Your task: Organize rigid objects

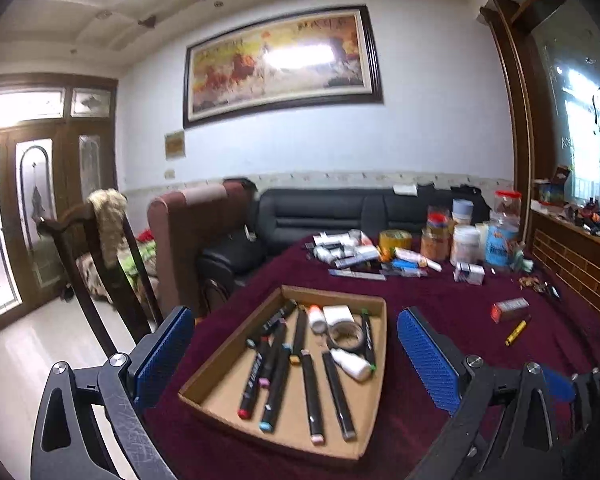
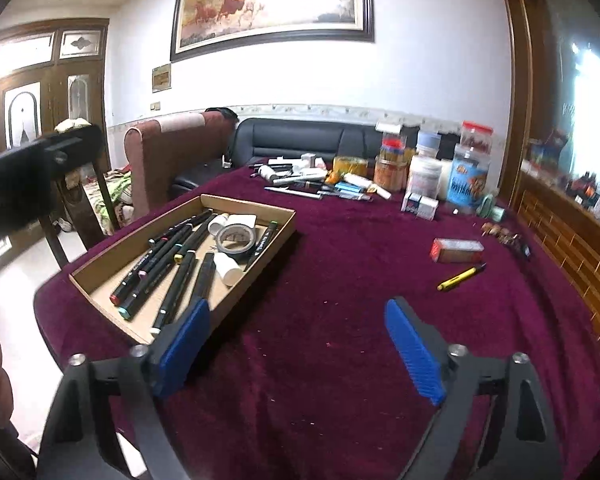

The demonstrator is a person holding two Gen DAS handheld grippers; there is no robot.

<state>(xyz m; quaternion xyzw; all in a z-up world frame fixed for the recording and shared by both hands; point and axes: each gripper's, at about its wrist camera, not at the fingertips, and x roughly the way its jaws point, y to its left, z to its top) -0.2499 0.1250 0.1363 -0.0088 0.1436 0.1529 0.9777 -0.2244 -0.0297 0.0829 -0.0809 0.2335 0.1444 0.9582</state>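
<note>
Both tools stand empty above the bench (image 2: pixel 340 272), which is draped in a deep-red cloth: left tool (image 1: pixel 296 356) with its blue pads spread wide either side of the cardboard tray (image 1: pixel 216 352), nothing between them; right tool (image 2: pixel 296 348) likewise gaping, jaws parted over bare cloth just right of the tray's near corner, gripping nothing. Tray contents: several black markers (image 1: pixel 278 376) with coloured end caps, lying roughly side by side along the tray's length; one roll of tape (image 2: pixel 236 240) flat near the far end; two small white bottles (image 2: pixel 226 266), one just on the near side of the roll, one beyond it; one white block (image 1: pixel 338 314) against the far wall; one green-tipped marker (image 2: pixel 265 240) along the right wall, beside the roll. Loose on the cloth, well apart from the tray to the right: one small red-ended box (image 2: pixel 456 250) and, nearer, one yellow pen (image 2: pixel 458 278) lying at a slant. Far end of the bench: a heap of tubes, pens and small cartons (image 2: pixel 316 184), with a cluster of jars and tubs (image 2: pixel 424 168) standing upright to its right. Behind the bench: a dark sofa (image 1: pixel 340 208), a brown armchair (image 1: pixel 196 232), a wooden chair (image 1: pixel 100 260), and a framed painting (image 1: pixel 280 64) on the wall.
</note>
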